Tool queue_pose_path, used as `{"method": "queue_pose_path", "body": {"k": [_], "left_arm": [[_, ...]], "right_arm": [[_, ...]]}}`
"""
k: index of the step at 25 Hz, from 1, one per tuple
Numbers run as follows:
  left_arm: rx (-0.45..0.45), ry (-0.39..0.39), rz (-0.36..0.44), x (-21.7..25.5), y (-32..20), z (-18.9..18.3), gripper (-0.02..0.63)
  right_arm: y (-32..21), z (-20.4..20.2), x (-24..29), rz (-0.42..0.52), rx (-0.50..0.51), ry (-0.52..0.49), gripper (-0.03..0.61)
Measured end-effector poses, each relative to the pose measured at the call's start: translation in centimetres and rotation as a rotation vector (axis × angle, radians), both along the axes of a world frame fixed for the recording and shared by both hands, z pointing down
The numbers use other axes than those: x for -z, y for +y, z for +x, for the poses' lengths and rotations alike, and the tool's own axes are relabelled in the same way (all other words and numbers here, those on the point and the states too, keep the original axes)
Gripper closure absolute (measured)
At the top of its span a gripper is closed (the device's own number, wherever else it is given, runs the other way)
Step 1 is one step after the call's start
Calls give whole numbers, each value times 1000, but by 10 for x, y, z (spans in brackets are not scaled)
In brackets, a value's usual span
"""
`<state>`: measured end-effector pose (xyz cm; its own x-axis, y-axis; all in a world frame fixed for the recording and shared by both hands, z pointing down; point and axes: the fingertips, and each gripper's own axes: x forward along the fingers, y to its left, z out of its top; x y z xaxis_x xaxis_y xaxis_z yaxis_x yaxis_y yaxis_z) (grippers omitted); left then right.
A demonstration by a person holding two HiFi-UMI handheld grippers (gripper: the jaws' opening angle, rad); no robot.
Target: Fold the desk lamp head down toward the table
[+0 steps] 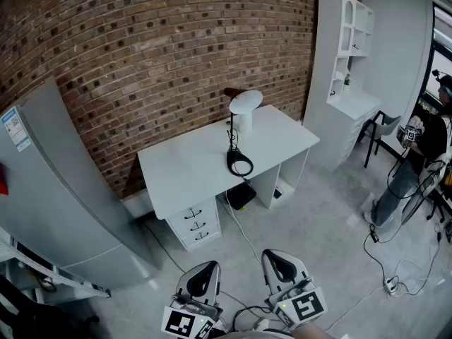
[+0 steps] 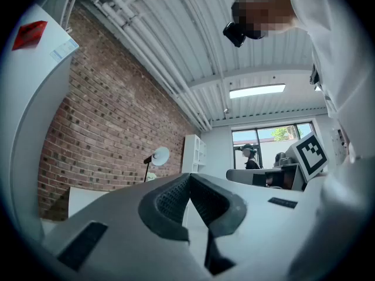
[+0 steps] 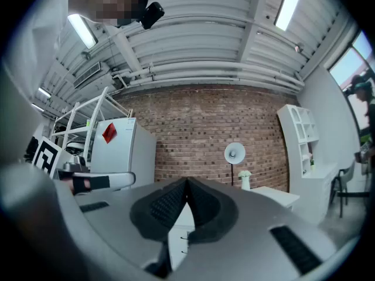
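The desk lamp stands on the white desk (image 1: 191,168) against the brick wall. Its round white head (image 1: 246,102) is raised on a thin black stem above a black ring base (image 1: 240,164). Both grippers are far from it, low at the near edge of the head view. My left gripper (image 1: 204,268) is shut with nothing in it, and so is my right gripper (image 1: 277,256). The lamp head (image 2: 159,155) looks small and distant in the left gripper view, left of the closed tips (image 2: 188,177). In the right gripper view the lamp head (image 3: 234,153) faces the camera, right of the closed tips (image 3: 187,182).
A tall grey cabinet (image 1: 63,210) stands at the left and a white shelf unit (image 1: 346,41) at the right. Drawers (image 1: 195,224) sit under the desk. Cables and a power strip (image 1: 390,282) lie on the floor. A person (image 1: 441,119) stands at the far right near a chair (image 1: 385,127).
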<state>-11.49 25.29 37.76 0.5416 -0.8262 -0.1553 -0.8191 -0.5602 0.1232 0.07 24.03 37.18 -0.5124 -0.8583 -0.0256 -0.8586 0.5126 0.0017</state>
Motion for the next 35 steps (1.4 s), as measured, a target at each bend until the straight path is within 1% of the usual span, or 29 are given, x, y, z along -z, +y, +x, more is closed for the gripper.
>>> {"method": "queue_pose_path", "body": {"k": [7, 14, 20, 23, 26, 29, 35], "left_arm": [[-1, 3, 7, 3, 0, 7, 606], [10, 3, -2, 0, -1, 12, 606], [54, -13, 9, -2, -9, 20, 606], [86, -1, 4, -5, -16, 20, 606], [105, 1, -7, -9, -27, 10, 606], [105, 7, -18, -14, -45, -6, 606], [51, 13, 6, -12, -100, -46, 606]], "right_arm": [[1, 5, 0, -1, 6, -7, 561], [-1, 11, 1, 9, 1, -21, 560], [-5, 24, -5, 0, 18, -16, 560], [-9, 27, -13, -11, 27, 1, 560], [-23, 19, -18, -31, 26, -6, 560], [-42, 4, -20, -41, 17, -6, 560], [-94, -38, -18, -31, -34, 10, 560]]}}
